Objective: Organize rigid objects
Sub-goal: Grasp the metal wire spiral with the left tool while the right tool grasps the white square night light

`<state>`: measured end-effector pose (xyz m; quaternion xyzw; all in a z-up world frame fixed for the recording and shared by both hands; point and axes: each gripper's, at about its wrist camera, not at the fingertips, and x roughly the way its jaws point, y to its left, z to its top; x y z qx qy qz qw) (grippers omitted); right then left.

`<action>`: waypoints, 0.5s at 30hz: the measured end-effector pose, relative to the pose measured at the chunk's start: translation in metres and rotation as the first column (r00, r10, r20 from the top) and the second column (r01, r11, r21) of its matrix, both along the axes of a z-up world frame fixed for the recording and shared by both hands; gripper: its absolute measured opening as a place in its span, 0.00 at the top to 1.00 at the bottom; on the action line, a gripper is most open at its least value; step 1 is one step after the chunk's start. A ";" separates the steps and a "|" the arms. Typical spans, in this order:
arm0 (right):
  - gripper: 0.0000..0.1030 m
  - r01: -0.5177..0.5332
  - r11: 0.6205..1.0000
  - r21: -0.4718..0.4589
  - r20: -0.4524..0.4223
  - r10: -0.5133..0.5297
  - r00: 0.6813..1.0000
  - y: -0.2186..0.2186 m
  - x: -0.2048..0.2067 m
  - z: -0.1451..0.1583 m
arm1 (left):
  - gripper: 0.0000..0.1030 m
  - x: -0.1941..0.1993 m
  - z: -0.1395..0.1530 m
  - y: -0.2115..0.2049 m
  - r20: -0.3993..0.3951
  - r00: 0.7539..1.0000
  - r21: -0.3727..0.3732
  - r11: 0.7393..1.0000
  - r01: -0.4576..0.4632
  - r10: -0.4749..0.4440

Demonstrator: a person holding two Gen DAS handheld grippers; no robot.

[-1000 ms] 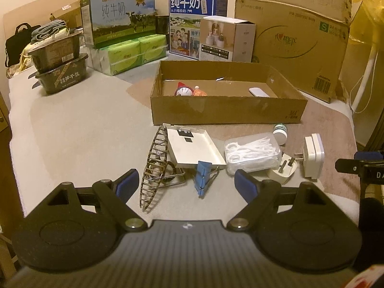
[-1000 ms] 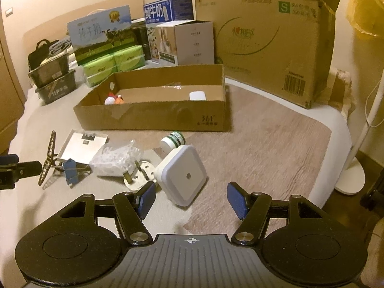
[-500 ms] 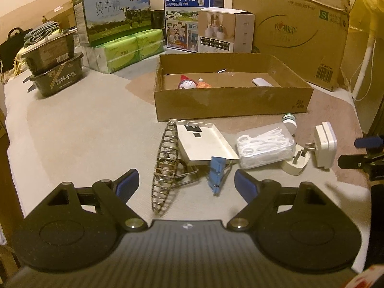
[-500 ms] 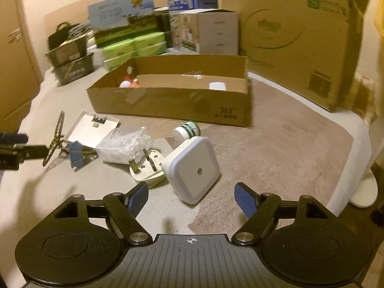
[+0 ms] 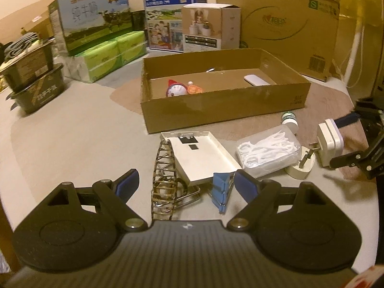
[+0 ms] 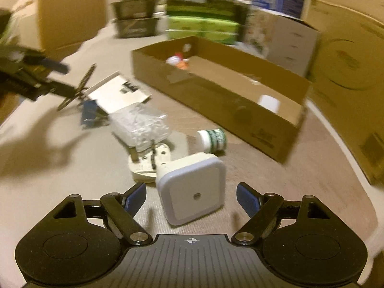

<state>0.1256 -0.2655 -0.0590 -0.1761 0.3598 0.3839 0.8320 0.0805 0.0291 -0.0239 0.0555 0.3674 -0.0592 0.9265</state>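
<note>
From the left wrist camera, the left claw (image 5: 186, 183) is wide apart and grips nothing. A brown wire fan shape (image 5: 164, 180) stands on edge between its fingers, at about 12 o'clock and very near. A blue clip (image 5: 221, 189) lies just inside the right finger, at 1 o'clock. A white flat case (image 5: 200, 154) sits just past them, touching the clip. A clear box of white picks (image 5: 268, 152) lies at 2 o'clock. The long cardboard tray (image 5: 223, 110) sits farther off at 12 o'clock, with a small round toy (image 5: 176, 90) inside.

From the right wrist camera, which is blurry, the right claw (image 6: 191, 195) is wide apart too and grips nothing. The white square plug light (image 6: 195, 189) lies on the mat right between its fingers, at 12 o'clock, touching neither. A round white plug (image 6: 148, 165) touches it at 11 o'clock. A small green bottle (image 6: 212, 139) lies on its side just past the light, at 12 o'clock.
</note>
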 end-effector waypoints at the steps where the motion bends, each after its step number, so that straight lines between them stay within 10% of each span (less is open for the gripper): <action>1: 0.20 -0.022 1.000 -0.009 -0.003 0.022 1.000 0.001 0.003 -0.001 | 0.18 0.001 -0.001 0.001 -0.002 1.000 0.005 1.000 0.009 -0.009; 15: 0.36 -0.143 0.989 -0.046 -0.061 0.140 0.988 0.007 0.020 -0.011 | 0.19 0.013 -0.012 0.012 -0.038 0.997 0.016 0.998 0.063 -0.062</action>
